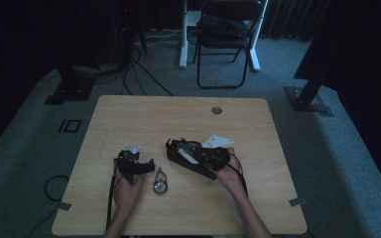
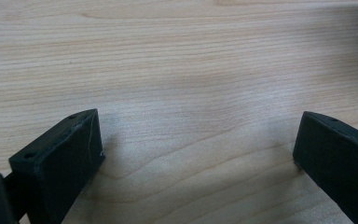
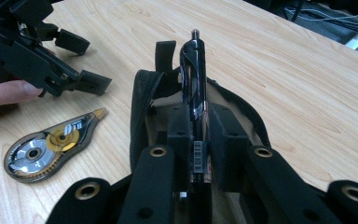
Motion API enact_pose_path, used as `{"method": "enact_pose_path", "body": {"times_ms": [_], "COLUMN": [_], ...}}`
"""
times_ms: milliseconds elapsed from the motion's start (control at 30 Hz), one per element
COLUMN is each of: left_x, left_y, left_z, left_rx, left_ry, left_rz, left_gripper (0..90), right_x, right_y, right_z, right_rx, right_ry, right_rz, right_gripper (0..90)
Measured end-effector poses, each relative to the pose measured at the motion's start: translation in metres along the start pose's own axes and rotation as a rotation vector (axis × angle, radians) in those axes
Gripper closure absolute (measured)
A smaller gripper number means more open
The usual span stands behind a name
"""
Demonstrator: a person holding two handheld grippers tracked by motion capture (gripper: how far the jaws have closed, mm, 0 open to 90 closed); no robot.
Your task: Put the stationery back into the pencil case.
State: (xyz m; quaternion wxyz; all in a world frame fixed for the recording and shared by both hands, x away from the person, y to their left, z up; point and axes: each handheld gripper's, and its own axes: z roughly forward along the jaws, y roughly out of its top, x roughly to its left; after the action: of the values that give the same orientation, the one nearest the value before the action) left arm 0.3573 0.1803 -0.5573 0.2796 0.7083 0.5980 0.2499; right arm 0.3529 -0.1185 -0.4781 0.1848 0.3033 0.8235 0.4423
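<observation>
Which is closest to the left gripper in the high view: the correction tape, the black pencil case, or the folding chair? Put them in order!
Measured from the left gripper in the high view:
1. Correction tape: on the table just right of it, toward the near edge.
2. Black pencil case: farther right on the table, under the right gripper.
3. Folding chair: on the floor, beyond the table's far edge.

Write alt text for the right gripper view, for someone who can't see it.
The right gripper is shut on a dark pen above an open black pouch on a wooden table. A correction tape dispenser and the left gripper are farther left.
</observation>
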Motion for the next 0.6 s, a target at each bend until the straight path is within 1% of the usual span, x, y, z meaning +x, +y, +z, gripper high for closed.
{"method": "enact_pose_path", "body": {"times_ms": [300, 600], "left_x": [-0.0001, -0.0001], "left_y": [0.0000, 0.0000], "left_z": [0.0001, 0.0001], "left_rx": [-0.001, -0.001], "left_ry": [0.001, 0.001], "left_rz": [-0.001, -0.002], "left_gripper": [1.5, 1.5], "right_x": [-0.0053, -0.0102], "right_y": [-0.0015, -0.0010], "right_z": [0.0048, 0.0096], "right_rx": [0.013, 0.031], "right_ry": [0.001, 0.001], "right_rz": [0.001, -0.027], "right_gripper": [79.7, 79.7]}}
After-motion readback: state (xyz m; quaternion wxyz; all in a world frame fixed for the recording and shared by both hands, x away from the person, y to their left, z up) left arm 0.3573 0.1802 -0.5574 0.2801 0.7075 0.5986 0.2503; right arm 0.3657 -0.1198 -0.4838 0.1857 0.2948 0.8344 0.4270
